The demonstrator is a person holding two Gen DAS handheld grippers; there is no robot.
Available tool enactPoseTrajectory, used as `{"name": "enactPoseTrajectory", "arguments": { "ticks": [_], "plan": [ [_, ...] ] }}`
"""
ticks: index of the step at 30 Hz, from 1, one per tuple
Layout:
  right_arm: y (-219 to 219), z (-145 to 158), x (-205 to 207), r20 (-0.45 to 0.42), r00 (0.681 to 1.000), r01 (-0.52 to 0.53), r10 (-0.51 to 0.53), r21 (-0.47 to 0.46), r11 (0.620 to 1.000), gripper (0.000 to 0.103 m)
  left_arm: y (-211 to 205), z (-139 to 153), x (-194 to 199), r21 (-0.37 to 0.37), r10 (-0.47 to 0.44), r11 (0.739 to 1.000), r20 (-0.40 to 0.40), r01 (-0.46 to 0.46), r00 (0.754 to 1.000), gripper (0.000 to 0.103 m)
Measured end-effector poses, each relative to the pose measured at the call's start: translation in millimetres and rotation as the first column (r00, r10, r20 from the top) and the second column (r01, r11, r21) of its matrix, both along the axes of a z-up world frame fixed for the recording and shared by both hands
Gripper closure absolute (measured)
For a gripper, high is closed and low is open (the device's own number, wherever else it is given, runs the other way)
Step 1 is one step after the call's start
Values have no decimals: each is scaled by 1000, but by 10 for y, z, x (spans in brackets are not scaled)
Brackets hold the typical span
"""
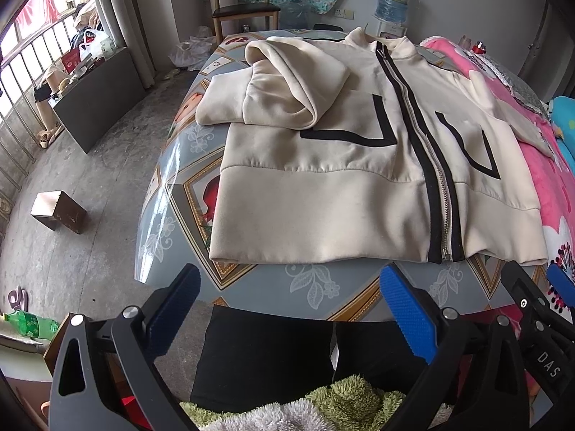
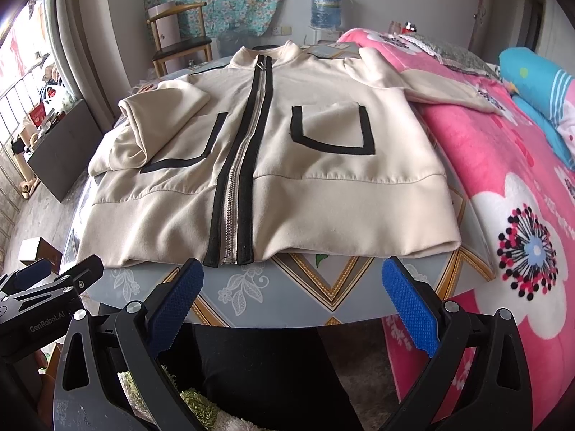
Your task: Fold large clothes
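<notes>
- Jacket (image 2: 273,165) lies zipped and face up on the table (image 2: 323,287), collar away from you and hem along the near edge; that puts the hem within easy reach of both tools.
- Your left gripper (image 1: 291,309) hangs just short of the hem with its jaws spread wide and nothing between them; its blue pads (image 1: 409,319) sit over the table edge, above your lap.
- Your right gripper (image 2: 293,305) hangs the same way, jaws wide apart and empty, lined up just right of the zipper (image 2: 244,165).
- 1 sleeve (image 1: 294,82) is already folded in across the chest on your left, covering part of that pocket outline; I judge this narrows the body before the long fold.
- The other sleeve (image 2: 442,86) trails off the table onto the pink blanket (image 2: 503,165); it looks like the next piece to bring in, and your right gripper is the nearer 1.
- Both tools held back and open probably means you are between grasps, choosing where to pinch.
</notes>
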State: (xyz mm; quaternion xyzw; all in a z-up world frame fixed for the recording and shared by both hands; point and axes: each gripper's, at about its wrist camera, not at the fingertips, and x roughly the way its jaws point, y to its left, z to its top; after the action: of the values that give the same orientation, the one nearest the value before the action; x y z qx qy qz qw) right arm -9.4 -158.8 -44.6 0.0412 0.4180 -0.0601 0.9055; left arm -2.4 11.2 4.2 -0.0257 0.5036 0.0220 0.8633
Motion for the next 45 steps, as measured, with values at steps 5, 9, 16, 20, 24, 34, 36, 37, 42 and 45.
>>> {"name": "enactPoseTrajectory", "arguments": {
  "ticks": [5, 9, 16, 20, 24, 34, 36, 37, 42, 45],
  "plan": [
    [0, -1, 5, -1, 1000, -1, 1, 0, 1000, 7, 0, 9, 4, 4, 2, 1000, 4, -2, 1000, 5],
    [0, 0, 7, -1, 1000, -1, 1, -1, 1000, 7, 2, 14, 3, 6, 3, 1000, 5, -3, 1000, 5],
    [-3, -2, 8, -2, 1000, 1, -1, 0, 1000, 7, 5, 13, 4, 6, 3, 1000, 3, -3, 1000, 5],
    [7, -4, 18, -6, 1000, 1, -1, -5, 1000, 7, 22, 9, 0, 5, 5, 1000, 4, -5, 1000, 5],
    [21, 7, 27, -6, 1000, 1, -2, -12, 1000, 7, 55, -4, 4, 2, 8, 1000, -1, -8, 1000, 5],
    [48, -20, 78, -13, 1000, 22, -23, -29, 999, 7, 53, -30, 87, 4, -15, 1000, -10, 15, 1000, 5],
    [44, -12, 104, -11, 1000, 27, -28, -29, 999, 7, 55, -18, 118, 6, -18, 1000, -7, 18, 1000, 5],
    [45, -6, 117, -8, 1000, 30, -30, -31, 999, 7, 58, -10, 132, 7, -17, 1000, -5, 17, 1000, 5],
    [43, 21, 200, 2, 999, 41, -41, -39, 998, 7, 72, 32, 223, 8, -13, 1000, 15, 13, 1000, 5],
    [49, 32, 271, 7, 999, 47, -47, -44, 998, 7, 92, 86, 271, -9, -24, 1000, 53, 25, 998, 5]
  ]
}}
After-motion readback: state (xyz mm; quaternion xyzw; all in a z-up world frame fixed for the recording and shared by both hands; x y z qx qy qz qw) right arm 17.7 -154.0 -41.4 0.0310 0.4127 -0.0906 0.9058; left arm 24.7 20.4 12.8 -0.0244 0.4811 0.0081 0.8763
